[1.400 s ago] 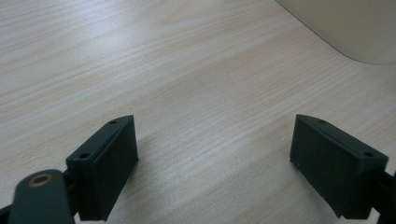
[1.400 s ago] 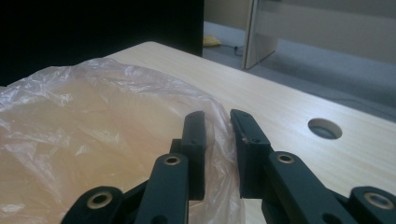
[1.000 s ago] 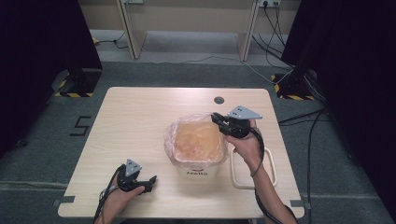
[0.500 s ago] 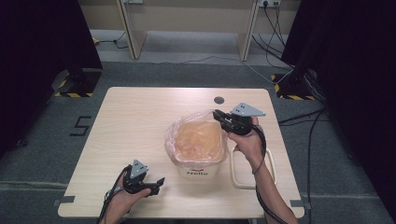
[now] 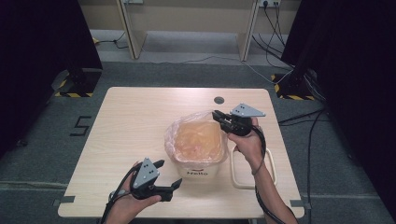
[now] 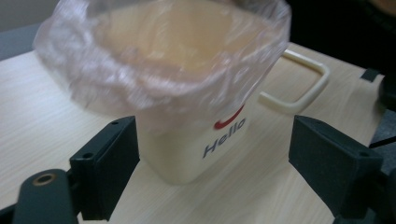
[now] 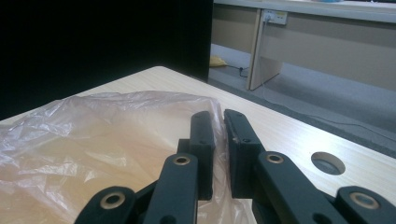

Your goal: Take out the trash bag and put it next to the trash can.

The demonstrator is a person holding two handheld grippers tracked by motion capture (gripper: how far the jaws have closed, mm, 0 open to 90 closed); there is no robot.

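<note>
A cream bin (image 5: 198,170) marked "Hello" stands on the table's near middle, lined with a clear plastic bag (image 5: 196,140) whose rim folds over its top. My right gripper (image 5: 217,115) is at the bin's far right corner, shut on the bag's edge; in the right gripper view the film (image 7: 93,135) runs up between the closed jaws of the right gripper (image 7: 218,121). My left gripper (image 5: 169,174) hovers open just left of the bin's front, holding nothing. Seen from the left gripper (image 6: 212,135), the bin (image 6: 187,154) and the bag (image 6: 163,56) sit just ahead of its wide jaws.
The bin's cream loop handle (image 5: 252,185) lies flat on the table to its right, also seen as the handle (image 6: 299,88) in the left gripper view. A round cable hole (image 5: 219,100) is near the wooden table's (image 5: 130,121) far edge. Dark curtains flank both sides.
My left gripper has risen off the table and moved right toward the bin's front. The right gripper has kept still on the bag's edge.
</note>
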